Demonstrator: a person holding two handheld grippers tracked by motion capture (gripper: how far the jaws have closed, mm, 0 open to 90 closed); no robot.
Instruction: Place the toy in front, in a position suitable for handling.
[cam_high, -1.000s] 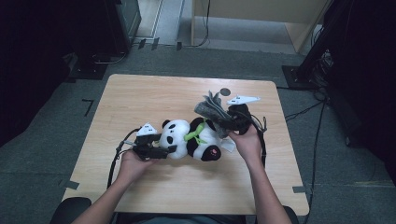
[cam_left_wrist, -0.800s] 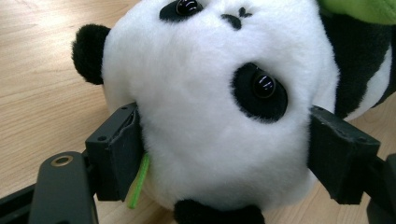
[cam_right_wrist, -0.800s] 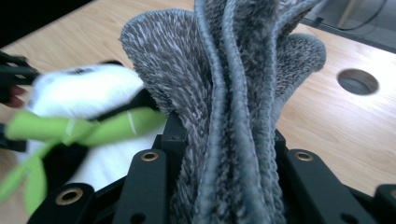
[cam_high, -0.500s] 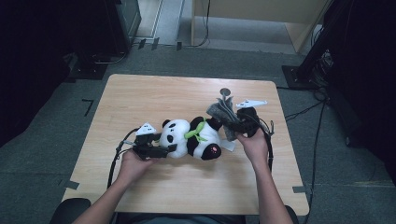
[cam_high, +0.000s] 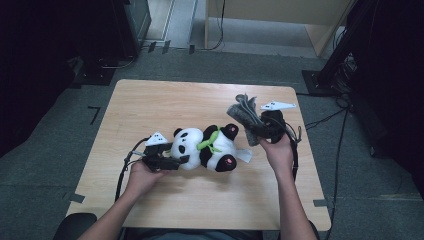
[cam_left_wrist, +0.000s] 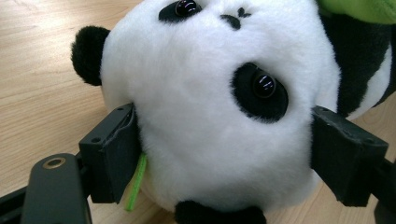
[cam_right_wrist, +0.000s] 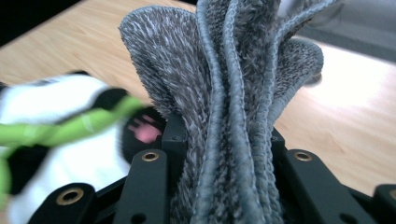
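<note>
On the wooden table (cam_high: 165, 105), the left gripper (cam_high: 176, 161) clamps the panda plush (cam_high: 207, 147) by its head, jaws just widening; the right gripper (cam_high: 256, 131) pinches a folded grey cloth (cam_high: 244, 111).

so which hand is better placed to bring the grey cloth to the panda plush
Right: the right gripper is shut on the bunched grey knitted cloth beside the black-and-white panda plush. The left gripper brackets the panda's head.

Lab — taped floor (cam_high: 75, 197), cables (cam_high: 327, 117)

Black-and-white panda (cam_high: 205, 149) wears green scarf (cam_high: 209, 142); the cloth (cam_high: 246, 114) is speckled grey.
</note>
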